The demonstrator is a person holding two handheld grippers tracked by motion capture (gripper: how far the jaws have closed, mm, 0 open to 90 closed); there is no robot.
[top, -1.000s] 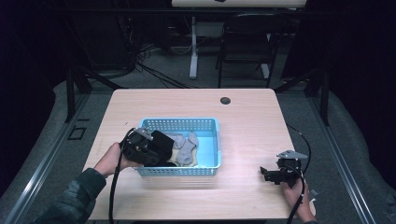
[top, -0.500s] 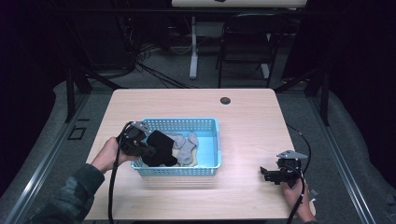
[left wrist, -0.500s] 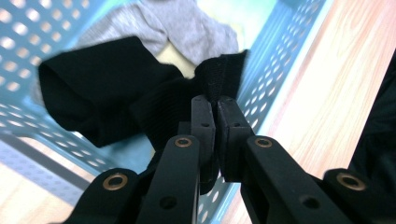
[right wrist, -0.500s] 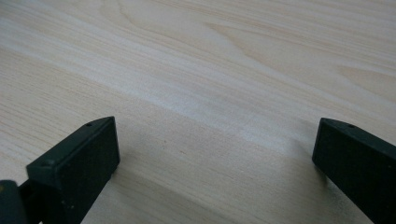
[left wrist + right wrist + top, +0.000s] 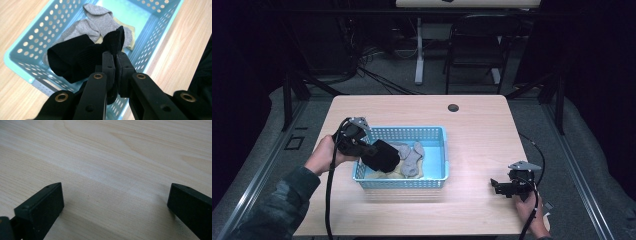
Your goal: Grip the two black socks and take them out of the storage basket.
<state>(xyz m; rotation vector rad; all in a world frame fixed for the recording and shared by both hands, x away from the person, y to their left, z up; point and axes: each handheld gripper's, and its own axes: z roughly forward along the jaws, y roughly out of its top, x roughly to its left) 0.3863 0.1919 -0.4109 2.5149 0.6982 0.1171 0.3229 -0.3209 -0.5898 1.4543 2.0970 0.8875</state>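
**Black sock pinched and hanging over the basket**

Your left gripper [image 5: 115, 58] has its jaws squeezed nearly together on a fold of the black sock [image 5: 75, 58], which makes sense: thin fabric needs a tight pinch or it slips out. The sock dangles over the near-left corner of the blue basket [image 5: 434, 134], clear of the grey socks [image 5: 100, 22] and the pale yellow piece [image 5: 130, 37] lying on the basket floor. Grabbing it by a bunched edge lets the rest hang free, so I'd guess it comes out without dragging the others along. Your right gripper [image 5: 503, 186] sits well off to the right of the basket, low over the table [image 5: 112, 157], jaws wide apart with nothing between them, probably just parked until the sock needs a second hand.
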